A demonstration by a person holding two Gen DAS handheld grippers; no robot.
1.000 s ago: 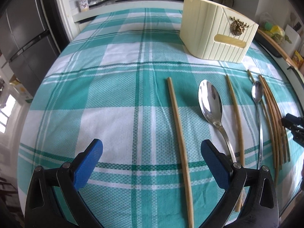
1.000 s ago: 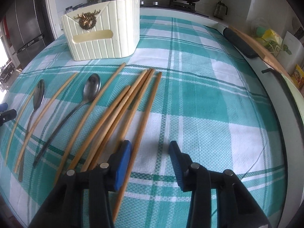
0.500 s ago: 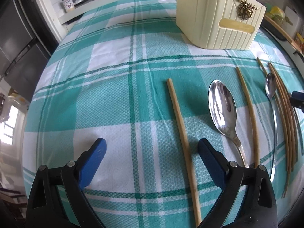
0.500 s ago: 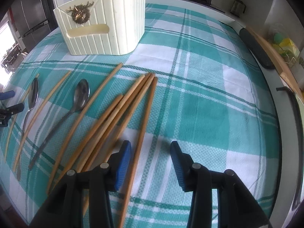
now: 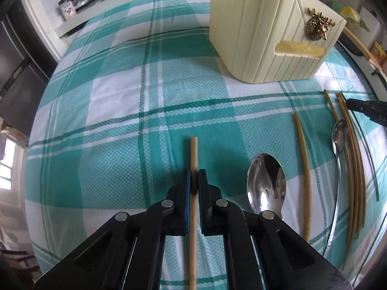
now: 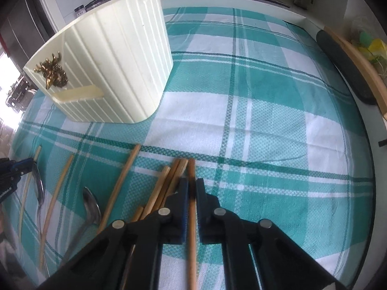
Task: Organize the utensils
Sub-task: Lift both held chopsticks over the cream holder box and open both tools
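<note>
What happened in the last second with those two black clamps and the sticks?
Both moved forward and closed. The left tool now pinches the leftmost chopstick; the right tool pinches the rightmost chopstick. The large spoon, the other chopsticks and the cream utensil holder stayed put.

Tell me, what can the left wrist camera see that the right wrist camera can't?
Only the left wrist view shows the left hand-held gripper up close, shut on the lone chopstick, with the big spoon's shiny bowl plainly in sight.

Only the right wrist view shows the right hand-held gripper up close, shut on the outermost chopstick of the bundle, and the dark roll by the table edge.

Both show the cream utensil holder and the green checked tablecloth.
</note>
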